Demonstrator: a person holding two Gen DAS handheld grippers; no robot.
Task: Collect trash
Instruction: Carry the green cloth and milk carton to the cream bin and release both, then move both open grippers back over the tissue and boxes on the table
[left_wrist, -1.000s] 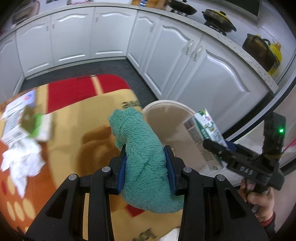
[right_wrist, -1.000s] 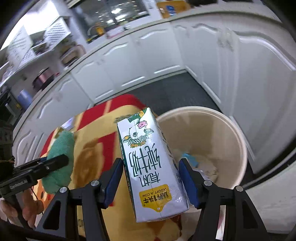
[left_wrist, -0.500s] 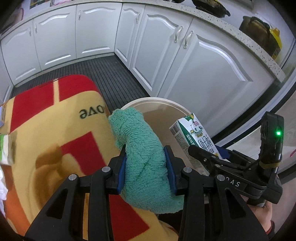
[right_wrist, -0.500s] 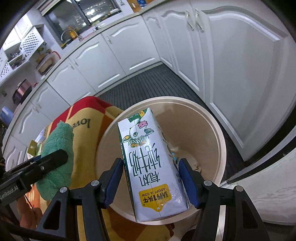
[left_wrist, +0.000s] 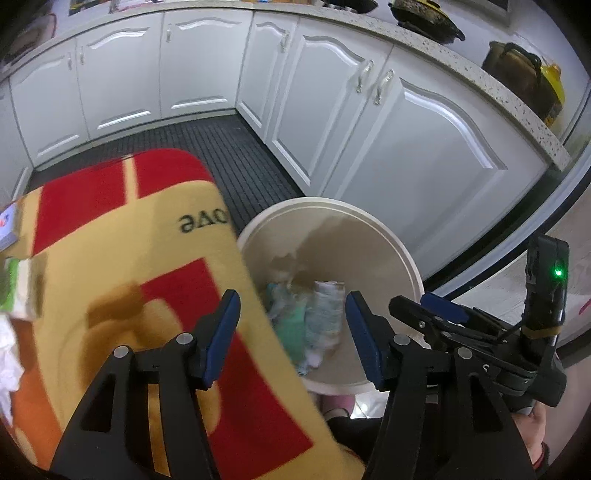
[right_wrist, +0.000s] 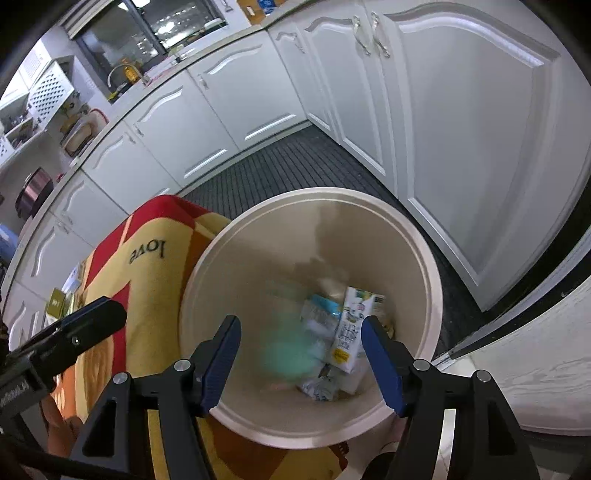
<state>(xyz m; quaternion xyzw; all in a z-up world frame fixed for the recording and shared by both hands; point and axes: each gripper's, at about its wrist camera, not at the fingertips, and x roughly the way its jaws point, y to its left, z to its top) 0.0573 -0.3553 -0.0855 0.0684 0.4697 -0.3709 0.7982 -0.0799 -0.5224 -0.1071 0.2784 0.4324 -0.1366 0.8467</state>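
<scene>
Bin (right_wrist: 424, 258) below us, cream and round, stands on the floor hard against the edge of the red-and-yellow blanket (left_wrist: 122, 258) — a placing that, we judge, lets trash be carried off the covered surface and dropped straight down. Our left gripper (left_wrist: 291, 332) hangs over the bin's near rim with its blue pads spread wide and nothing between them; our right gripper (right_wrist: 301, 362) is likewise spread and empty, poised right above the bin's mouth. Inside the bin we see the milk carton (right_wrist: 351, 332) leaning against the far-right wall, and beside it a green towel (right_wrist: 288, 354), blurred in the right wrist view as if in motion, among pale wrappers we cannot name. We judge both grippers are held high and centred so that whatever they let go falls inside the rim and not onto the blanket. More remains to be collected — at the blanket's left edge we make out crumpled white paper (left_wrist: 7, 354) and a green-and-white box (left_wrist: 18, 288), well apart from the bin.
</scene>
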